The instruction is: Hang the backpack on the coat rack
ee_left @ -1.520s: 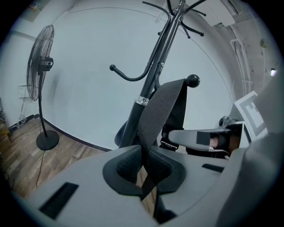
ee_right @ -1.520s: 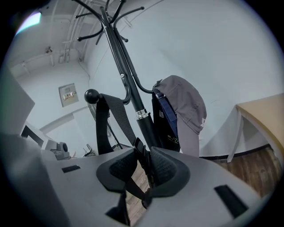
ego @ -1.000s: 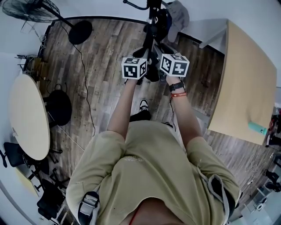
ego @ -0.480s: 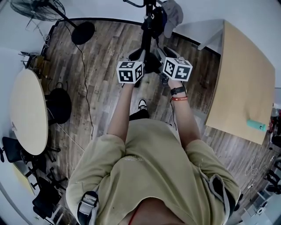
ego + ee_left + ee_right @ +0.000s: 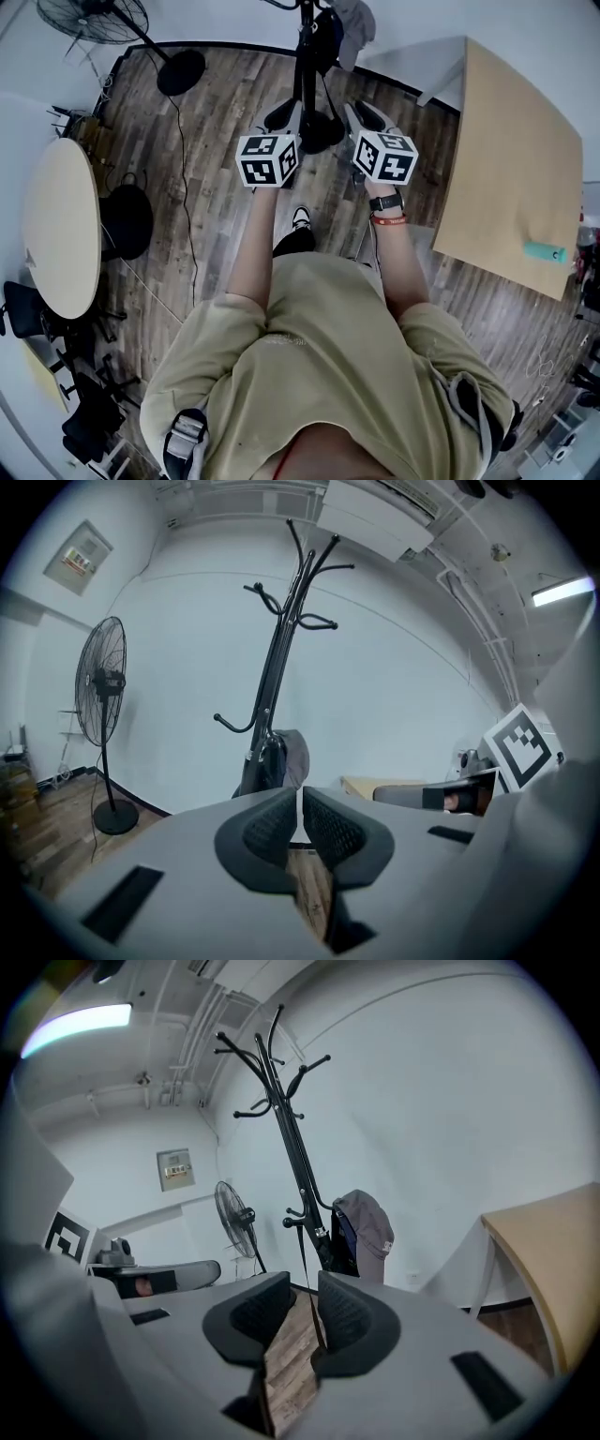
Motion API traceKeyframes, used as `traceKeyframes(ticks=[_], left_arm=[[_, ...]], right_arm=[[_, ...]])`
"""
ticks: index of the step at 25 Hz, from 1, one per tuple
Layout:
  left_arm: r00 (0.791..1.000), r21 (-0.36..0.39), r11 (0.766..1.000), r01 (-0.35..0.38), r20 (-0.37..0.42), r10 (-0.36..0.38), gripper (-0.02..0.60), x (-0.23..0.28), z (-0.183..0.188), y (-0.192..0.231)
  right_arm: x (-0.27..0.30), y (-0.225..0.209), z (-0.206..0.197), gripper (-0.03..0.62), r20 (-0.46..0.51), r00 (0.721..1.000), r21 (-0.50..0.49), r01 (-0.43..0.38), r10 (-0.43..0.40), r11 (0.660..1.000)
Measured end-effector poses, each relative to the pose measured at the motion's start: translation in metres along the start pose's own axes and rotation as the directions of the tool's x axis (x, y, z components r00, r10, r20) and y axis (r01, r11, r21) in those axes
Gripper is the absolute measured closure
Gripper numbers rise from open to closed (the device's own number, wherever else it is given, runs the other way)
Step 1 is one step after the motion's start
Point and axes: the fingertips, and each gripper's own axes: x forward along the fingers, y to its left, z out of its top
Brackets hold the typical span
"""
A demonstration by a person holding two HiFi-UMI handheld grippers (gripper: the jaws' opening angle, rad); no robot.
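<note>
The black coat rack [image 5: 303, 66] stands against the far wall. A black backpack [image 5: 323, 33] hangs low on its pole, with a grey cap [image 5: 356, 21] beside it. Both grippers are held side by side a little short of the rack's base. My left gripper [image 5: 300, 810] is shut with nothing in it; ahead of it I see the rack [image 5: 279, 658] and the backpack [image 5: 269, 761]. The jaws of my right gripper [image 5: 305, 1312] are closing, floor still showing in the gap. A thin dark strap [image 5: 309, 1288] runs down from the rack [image 5: 292, 1152] through that gap, not pinched.
A standing fan [image 5: 94, 17] with a round base [image 5: 181, 70] is at the far left. A round table [image 5: 61, 239] and a black stool [image 5: 127, 225] are on the left. On the right a wooden table [image 5: 516, 178] carries a teal object [image 5: 544, 251].
Both grippers have drawn back from the coat rack and risen, spreading slightly apart. The backpack stays on the rack.
</note>
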Motion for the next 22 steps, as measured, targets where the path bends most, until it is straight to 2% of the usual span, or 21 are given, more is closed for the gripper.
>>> traceKeyframes(ticks=[8,14,22], left_arm=[[0.997,0.03,0.998,-0.056,0.045,0.055,0.548,-0.061,-0.002,-0.04],[0.993,0.052,0.997,-0.065,0.102,0.059,0.549,-0.1,-0.007,-0.07],[0.981,0.102,0.99,-0.094,0.177,0.075,0.549,-0.133,-0.013,-0.093]], right_arm=[[-0.086,0.002,0.005,0.529,0.063,0.998,-0.039,-0.001,0.003,0.999],[-0.134,0.015,-0.001,0.558,0.114,0.993,-0.184,0.01,0.012,0.983],[-0.166,0.028,-0.017,0.579,0.144,0.989,-0.178,-0.017,0.043,0.984]])
